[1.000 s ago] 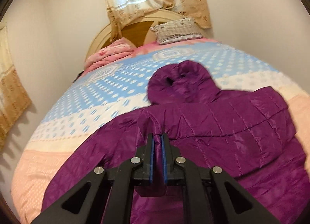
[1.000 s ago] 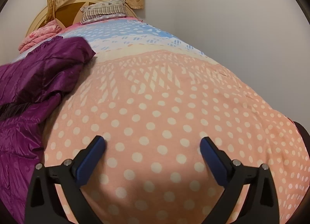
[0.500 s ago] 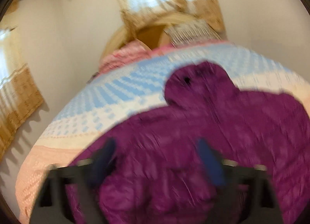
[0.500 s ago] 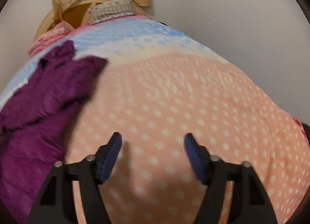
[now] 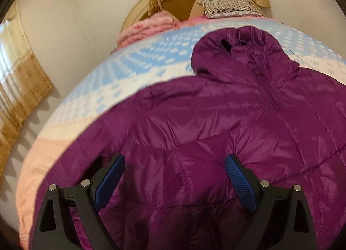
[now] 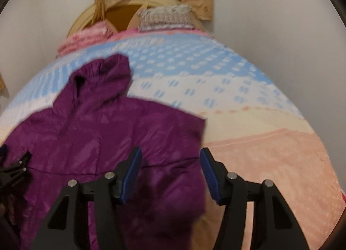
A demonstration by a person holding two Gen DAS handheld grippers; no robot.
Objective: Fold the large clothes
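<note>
My left tongs (image 5: 174,181) and right tongs (image 6: 170,174) gape wide, empty, blue ribbed pads (image 5: 240,183) above the jacket (image 5: 216,124): glossy purple quilted shell, rounded hood (image 5: 235,48), spread flat on the dotted bedspread (image 6: 248,120).

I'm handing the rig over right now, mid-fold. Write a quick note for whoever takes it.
Left gripper: open, empty, over the purple quilted hooded jacket.
Right gripper: open, empty, straddling the jacket's right edge.
Jacket lies on the dotted pink-and-blue bedspread, hood toward the headboard.
Done: both sleeves appear tucked in, though that is unclear.
Left: fold the body and hood.
</note>
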